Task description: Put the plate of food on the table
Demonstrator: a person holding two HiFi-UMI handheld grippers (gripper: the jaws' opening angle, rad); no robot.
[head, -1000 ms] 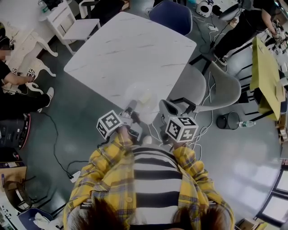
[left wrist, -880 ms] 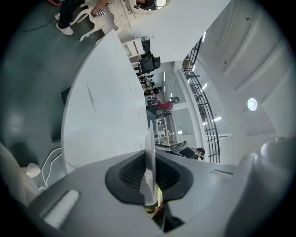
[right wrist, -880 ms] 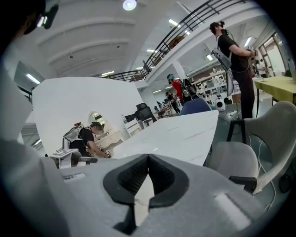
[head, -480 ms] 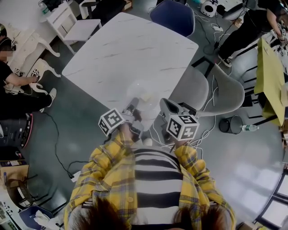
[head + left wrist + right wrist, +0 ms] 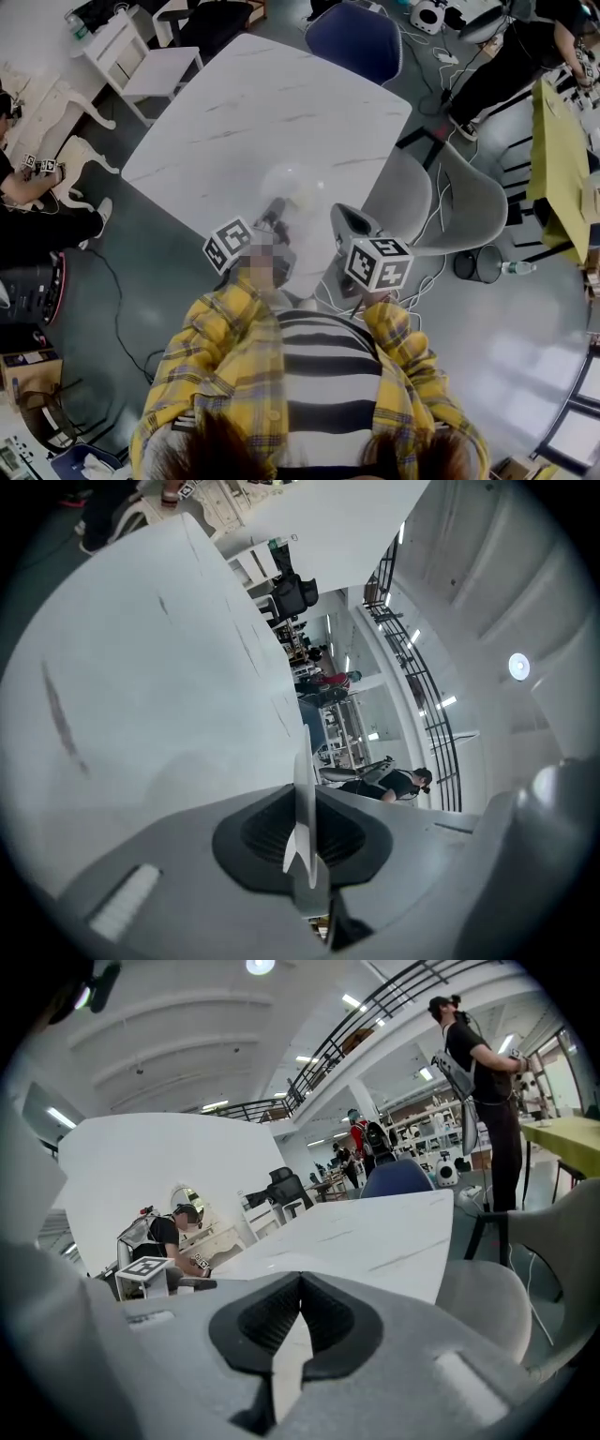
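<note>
Plate at the table's near edge
Plate [image 5: 292, 190] sits between left gripper [image 5: 273, 210] and right gripper [image 5: 338, 217], over table [image 5: 253, 103]; chair [image 5: 405, 192] at right.

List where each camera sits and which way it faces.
Head view: on the person's head, looking steeply down at the table; shows hair, plaid sleeves and both grippers.
Left gripper view: on the left gripper, looking along jaws shut on the plate rim, across the table.
Right gripper view: on the right gripper, looking along closed, empty jaws over the table toward a blue chair.
Shared: all three show the table; the head and left gripper views show the plate.
</note>
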